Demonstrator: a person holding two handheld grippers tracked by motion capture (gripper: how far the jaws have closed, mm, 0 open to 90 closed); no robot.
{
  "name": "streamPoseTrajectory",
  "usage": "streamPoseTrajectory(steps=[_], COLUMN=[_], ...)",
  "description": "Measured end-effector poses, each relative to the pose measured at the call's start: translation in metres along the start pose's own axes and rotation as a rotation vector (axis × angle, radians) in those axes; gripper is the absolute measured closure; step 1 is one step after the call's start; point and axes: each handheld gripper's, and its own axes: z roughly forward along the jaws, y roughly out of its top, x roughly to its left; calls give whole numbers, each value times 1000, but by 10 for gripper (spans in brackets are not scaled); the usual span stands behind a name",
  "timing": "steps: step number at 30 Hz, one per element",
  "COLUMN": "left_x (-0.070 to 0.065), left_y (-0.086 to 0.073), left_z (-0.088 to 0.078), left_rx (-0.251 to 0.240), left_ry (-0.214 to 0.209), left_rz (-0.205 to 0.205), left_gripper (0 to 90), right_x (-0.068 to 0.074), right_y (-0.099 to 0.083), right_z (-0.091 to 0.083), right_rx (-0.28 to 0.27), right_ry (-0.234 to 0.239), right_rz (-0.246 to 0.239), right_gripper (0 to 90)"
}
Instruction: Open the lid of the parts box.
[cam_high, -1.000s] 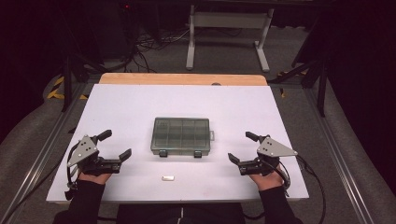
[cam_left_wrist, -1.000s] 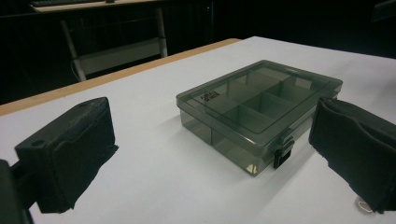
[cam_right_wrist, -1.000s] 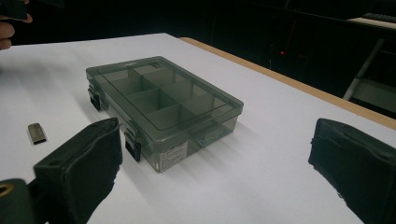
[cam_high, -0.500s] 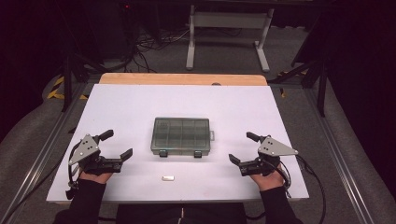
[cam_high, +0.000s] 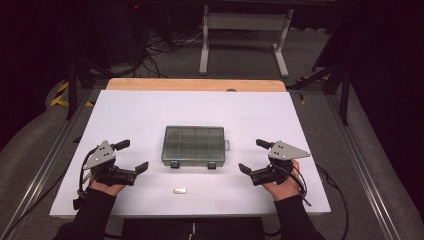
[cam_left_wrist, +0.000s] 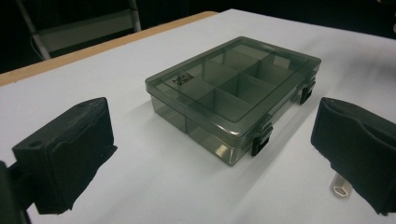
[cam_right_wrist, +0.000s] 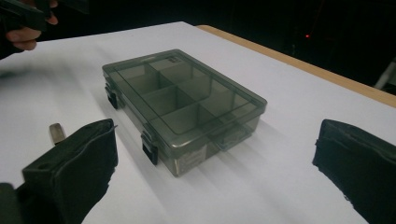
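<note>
- The smoky compartment box (cam_high: 194, 145) sat shut in the middle of the white table (cam_high: 150, 107), its two latches facing the near edge.
- The left tongs (cam_high: 131, 156) rested to the box's left, jaws spread wide, gripping nothing, clear of the box.
- The right tongs (cam_high: 253, 156) rested to its right, jaws just as wide and empty, also apart from the box.
- So the box lay squarely between both tongs.
- A small white piece (cam_high: 179, 190) lay on the table near the front edge, nearer than the box, touched by neither tongs.
</note>
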Motion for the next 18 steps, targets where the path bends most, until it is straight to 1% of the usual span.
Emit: streamPoseTrajectory(steps=[1, 2, 3, 4, 5, 6, 7, 8, 11, 12, 14, 15, 16, 17, 18], left_x=[0, 0, 0, 0, 0, 0, 0, 1, 1, 1, 0, 0, 0, 0, 1], left_y=[2, 3, 4, 6, 8, 10, 11, 12, 16, 17, 19, 19, 20, 20, 20], left_z=[2, 3, 5, 7, 10, 12, 14, 16, 20, 22, 26, 26, 29, 29, 32], left_rx=[10, 17, 27, 39, 48, 51, 55, 56, 56, 55, 70, 70, 83, 83, 99], left_ry=[-11, -20, -29, -35, -37, -40, -44, -46, -53, -58, -65, -65, -70, -70, -79], left_rz=[6, 5, 7, 13, 18, 19, 18, 16, 15, 19, 24, 24, 25, 25, 21], left_gripper=[3, 6, 8, 11, 13, 13, 13, 13, 13, 19, 35, 35, 34, 35, 36], right_x=[0, 1, 1, 0, 0, 1, 2, 3, 4, 4, 2, 2, 2, 2, 2], right_y=[1, 3, 4, 5, 7, 9, 11, 13, 16, 16, 18, 18, 18, 18, 18], right_z=[2, 3, 4, 6, 9, 11, 12, 14, 21, 22, 27, 27, 30, 31, 32], right_rx=[-5, -12, -11, -4, 14, 33, 38, 47, 70, 74, 88, 88, 94, 97, 101], right_ry=[-3, -30, -36, -29, -17, -1, 13, 23, 48, 48, 60, 60, 76, 83, 89], right_rz=[-10, -15, -16, -17, -21, -38, -49, -59, -58, -58, -38, -38, -24, -24, -27], right_gripper=[0, 0, 0, 1, 1, 9, 51, 57, 76, 76, 91, 91, 115, 126, 139])
